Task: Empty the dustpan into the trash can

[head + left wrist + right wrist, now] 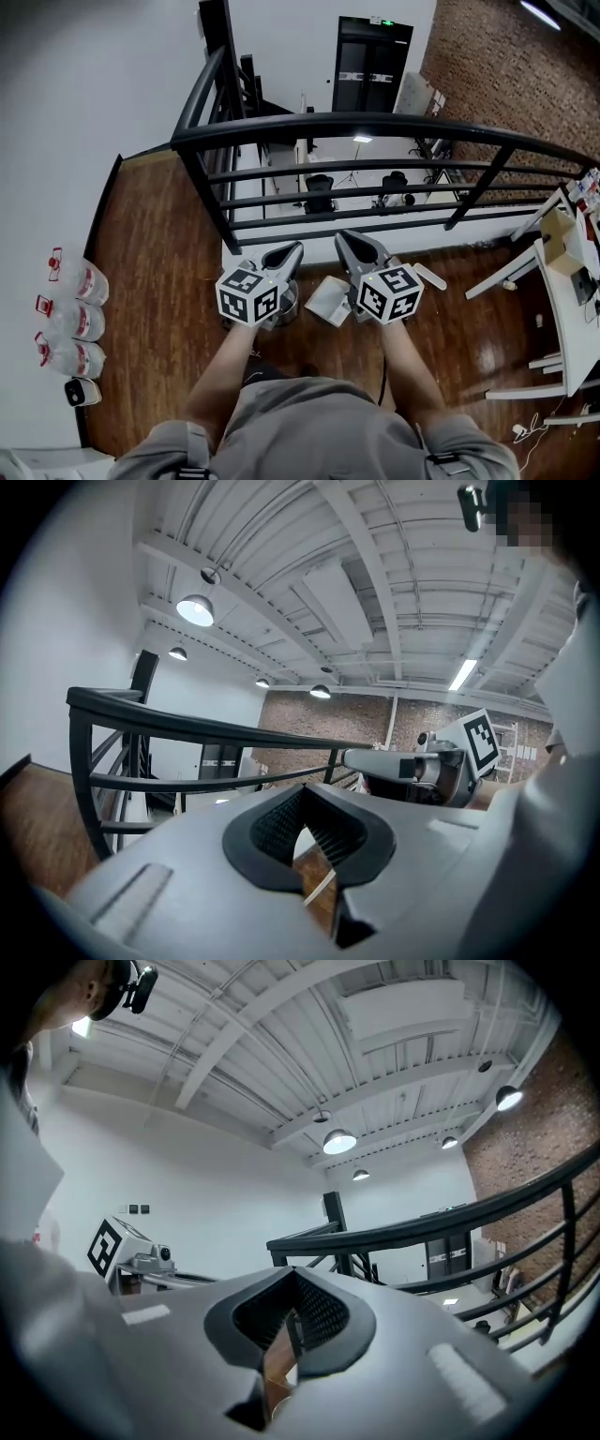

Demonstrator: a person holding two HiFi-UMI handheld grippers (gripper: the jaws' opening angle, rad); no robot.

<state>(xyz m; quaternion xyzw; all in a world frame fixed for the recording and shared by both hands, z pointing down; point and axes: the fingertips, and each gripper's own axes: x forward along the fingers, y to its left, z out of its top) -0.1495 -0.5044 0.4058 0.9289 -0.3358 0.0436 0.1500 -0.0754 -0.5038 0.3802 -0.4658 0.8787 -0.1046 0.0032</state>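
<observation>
Shut on both sides: pads of the left gripper (pixel 304 791) meeting at the tips, pads of the right gripper (pixel 292 1274) pressed together the same way, nothing caught between either pair. Through the small gap behind each set of pads, only a sliver of wooden floor (pixel 150 281).

Held side by side, near one another but apart, roughly level, pointing away toward the black railing (pixel 375 122). Each visible in the other's view, marker cube and all.

Clear of the dustpan (pixel 328 302): white, lying on the floor between the two grippers in the head view, partly hidden by the right one. Trash can (pixel 287 306) just left of the dustpan, mostly covered by the left gripper, seen only as a grey rounded edge. Short white bar (pixel 431 277) on the floor just right of the right gripper; impossible to tell what.

Far left, against the white wall, three clear plastic jugs (pixel 73 319) with red markings in a row. Far right, a white table (pixel 562 328) with an open cardboard box (pixel 561 239) at its far end. Beyond the railing, a lower level with dark chairs (pixel 321 192), and a brick wall (pixel 487 66) to the right.
</observation>
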